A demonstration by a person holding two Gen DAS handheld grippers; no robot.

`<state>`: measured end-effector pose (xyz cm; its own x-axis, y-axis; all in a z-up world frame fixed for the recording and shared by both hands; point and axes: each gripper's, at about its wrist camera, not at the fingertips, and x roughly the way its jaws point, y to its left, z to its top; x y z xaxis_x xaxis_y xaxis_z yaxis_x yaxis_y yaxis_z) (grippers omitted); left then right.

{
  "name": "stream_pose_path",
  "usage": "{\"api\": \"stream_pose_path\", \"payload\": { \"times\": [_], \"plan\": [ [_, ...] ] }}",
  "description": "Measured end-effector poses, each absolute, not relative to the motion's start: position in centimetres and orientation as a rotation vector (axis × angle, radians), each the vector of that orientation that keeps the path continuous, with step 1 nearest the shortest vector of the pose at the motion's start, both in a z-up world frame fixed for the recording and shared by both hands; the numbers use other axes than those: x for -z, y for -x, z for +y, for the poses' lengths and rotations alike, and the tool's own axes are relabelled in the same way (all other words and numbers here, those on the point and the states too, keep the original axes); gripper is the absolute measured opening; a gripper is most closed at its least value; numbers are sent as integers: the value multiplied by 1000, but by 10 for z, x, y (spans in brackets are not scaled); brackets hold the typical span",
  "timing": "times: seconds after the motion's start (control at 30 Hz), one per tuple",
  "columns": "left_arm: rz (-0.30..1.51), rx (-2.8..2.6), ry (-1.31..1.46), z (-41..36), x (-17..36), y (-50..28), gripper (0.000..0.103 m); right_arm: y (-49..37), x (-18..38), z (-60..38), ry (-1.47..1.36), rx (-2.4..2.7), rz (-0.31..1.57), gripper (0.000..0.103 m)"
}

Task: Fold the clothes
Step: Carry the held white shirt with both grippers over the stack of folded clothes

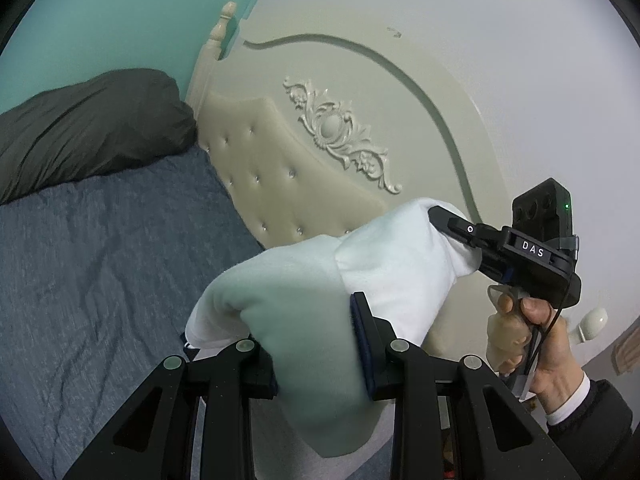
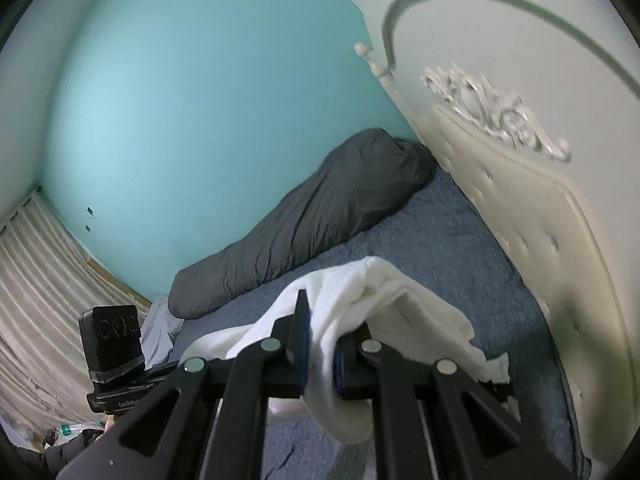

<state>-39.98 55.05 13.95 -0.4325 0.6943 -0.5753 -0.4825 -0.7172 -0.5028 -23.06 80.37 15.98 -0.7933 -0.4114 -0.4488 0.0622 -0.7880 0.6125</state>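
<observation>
Both grippers are clamped on one white garment (image 1: 320,280), held up in the air above the bed, not lying on it. Left gripper (image 1: 316,344) has its jaws closed on a thick bunched fold of the cloth, pads pressing in from both sides, so the jaws stand partly apart with fabric filling the gap; cloth hangs down below between the gripper's arms. Right gripper (image 2: 320,344) pinches a thinner bit of the same white garment (image 2: 360,300), jaws nearly together with fabric squeezed between the blue pads, the rest draping forward and down to the right. In the left wrist view the right gripper (image 1: 452,224) shows at the right, its tip buried in the far end of the cloth, and the right hand (image 1: 536,332) grips its handle, dark sleeve with white cuff at the wrist. The garment spans between the two tools, bunched, not flat. Below is the blue bed sheet (image 1: 100,260), wrinkled. A dark grey pillow (image 1: 88,128) lies along the teal wall (image 2: 200,100), its end up by the cream tufted headboard (image 1: 280,168) with carved ornament (image 1: 336,128). Striped curtain (image 2: 44,300) at the far left in the right wrist view. That view is slightly blurred at the headboard.
</observation>
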Motion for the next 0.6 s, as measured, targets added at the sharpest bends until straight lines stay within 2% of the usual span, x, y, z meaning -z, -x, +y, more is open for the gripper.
{"api": "stream_pose_path", "payload": {
  "times": [0.23,0.6],
  "plan": [
    [-339,-2134,1057,550,-129,379,31,216,-159,799,-886,2593,-839,9],
    [-306,-2041,1168,559,-79,319,31,138,-99,797,-969,2534,-975,9]
  ]
}}
